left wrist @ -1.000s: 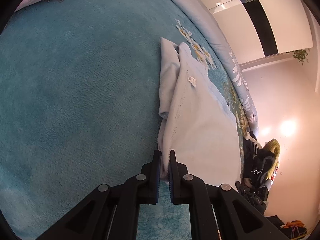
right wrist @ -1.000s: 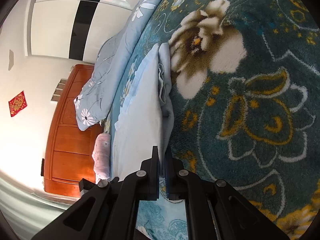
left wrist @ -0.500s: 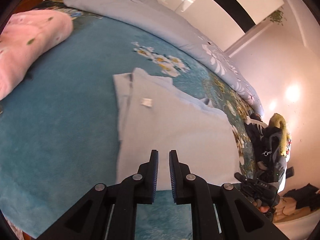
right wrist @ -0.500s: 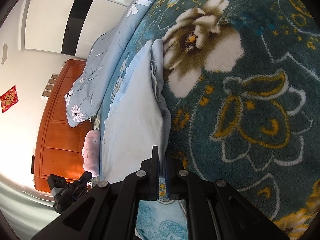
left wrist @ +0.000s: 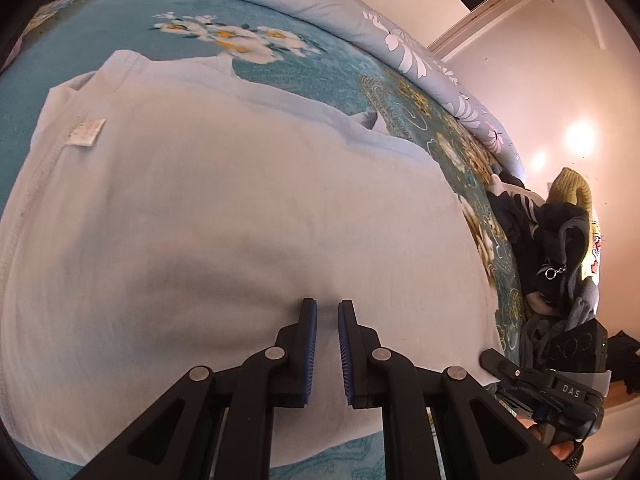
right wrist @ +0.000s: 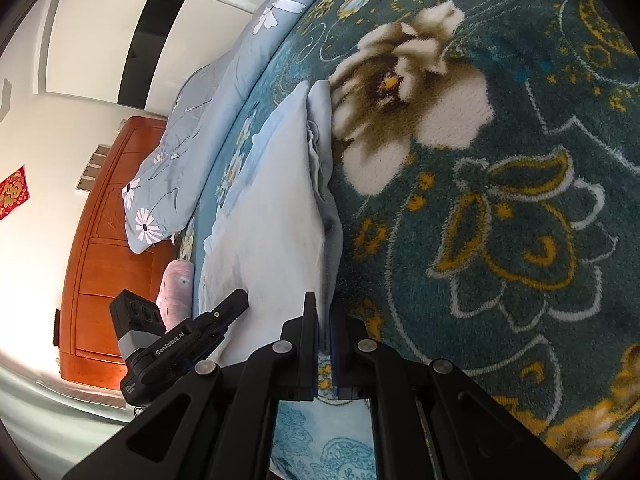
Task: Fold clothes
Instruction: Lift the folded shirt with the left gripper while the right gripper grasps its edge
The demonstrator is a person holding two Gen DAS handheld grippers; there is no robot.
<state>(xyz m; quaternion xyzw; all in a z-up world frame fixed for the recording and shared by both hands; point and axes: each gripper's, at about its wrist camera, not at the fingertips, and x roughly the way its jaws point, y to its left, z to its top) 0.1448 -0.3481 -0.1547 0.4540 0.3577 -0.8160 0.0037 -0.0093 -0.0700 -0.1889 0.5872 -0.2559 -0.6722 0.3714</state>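
A pale blue shirt (left wrist: 248,208) lies folded flat on the bed (right wrist: 500,200), on its teal flowered blanket. The left gripper (left wrist: 327,308) is over the shirt near its front edge, fingers a small gap apart with nothing between them. The right gripper (right wrist: 325,312) pinches the shirt's edge, fingers tight together.

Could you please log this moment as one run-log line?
task: fold clothes | left gripper: over shirt, jaws slightly apart, nothing held | right gripper: shut on shirt edge | surface: blanket
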